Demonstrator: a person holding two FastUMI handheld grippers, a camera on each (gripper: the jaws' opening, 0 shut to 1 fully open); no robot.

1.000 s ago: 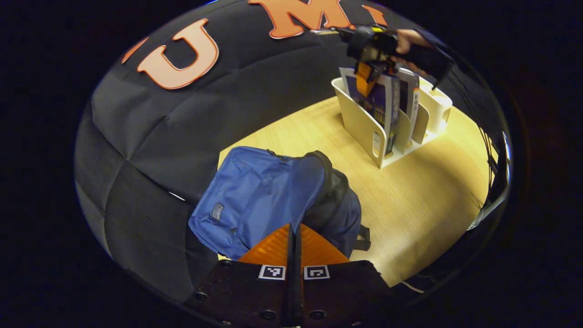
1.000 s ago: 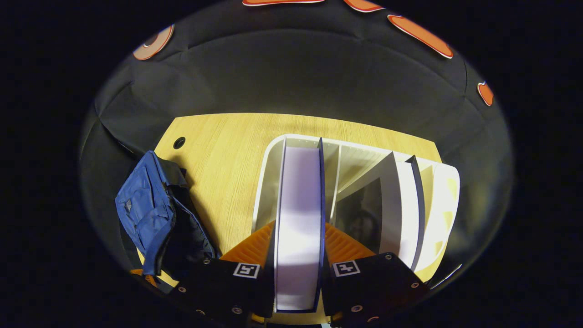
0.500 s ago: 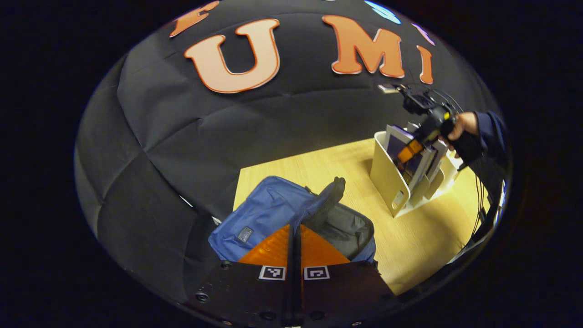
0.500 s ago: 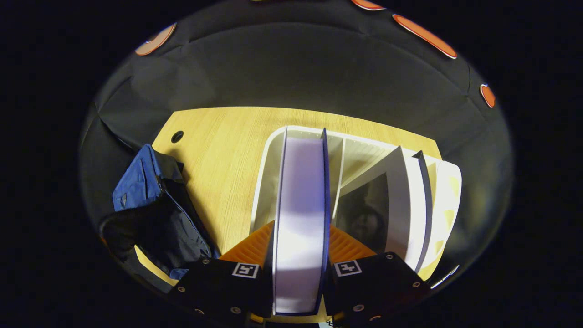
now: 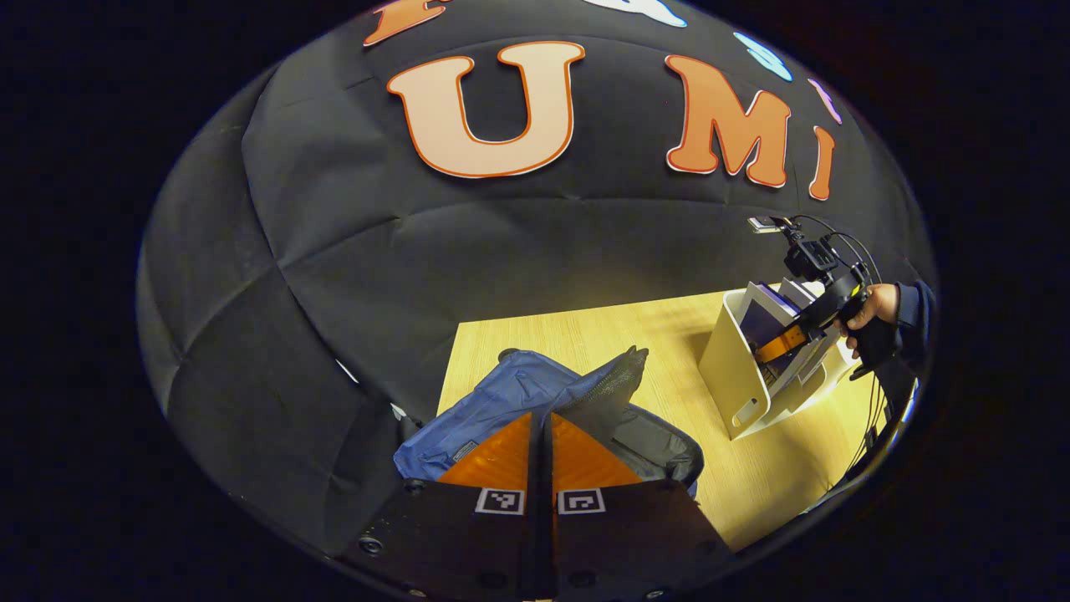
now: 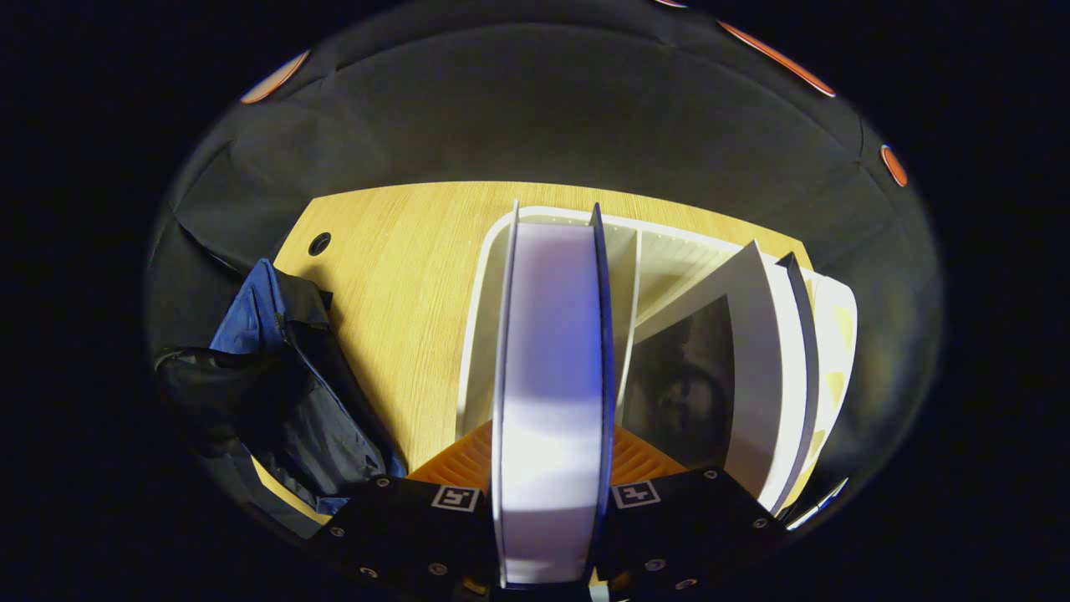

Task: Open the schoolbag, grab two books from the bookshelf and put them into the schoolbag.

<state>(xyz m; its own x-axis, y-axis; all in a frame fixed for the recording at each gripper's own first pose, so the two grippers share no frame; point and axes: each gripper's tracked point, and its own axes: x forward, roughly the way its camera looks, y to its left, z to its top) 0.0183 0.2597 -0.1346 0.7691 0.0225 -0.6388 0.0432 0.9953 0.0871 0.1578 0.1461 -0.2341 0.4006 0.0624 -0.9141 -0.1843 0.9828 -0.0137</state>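
Blue fabric of the schoolbag (image 5: 510, 393) now lies folded back from its mouth, and we read the dark lining (image 5: 660, 435) showing beside the shelf-facing edge as proof that the bag is open. Our left gripper (image 5: 542, 435) has its two fingers pressed together with no gap; a flap of the bag rises just past the tips, but we cannot tell whether any cloth is pinched between them. Compared with a second ago, that view has tilted upward, so the bag sits lower and closer to the fingers, and the bookshelf (image 5: 736, 376) has slid toward the right edge. Over at the bookshelf, our right gripper (image 6: 550, 468) is clamped on the first book (image 6: 552, 359), one finger on each cover, with the page edge facing the camera. That book has risen: its top edge now stands level with the far rim of the bookshelf (image 6: 660, 230), where a second ago it sat lower inside its slot. A second book (image 6: 773, 368) leans in a slot further along the bookshelf, untouched. We judge the opening step done and the first lift under way; the book must clear the bookshelf wall before we carry it across the wooden table (image 6: 401, 276) to the schoolbag (image 6: 276, 401) on the far side from the bookshelf.
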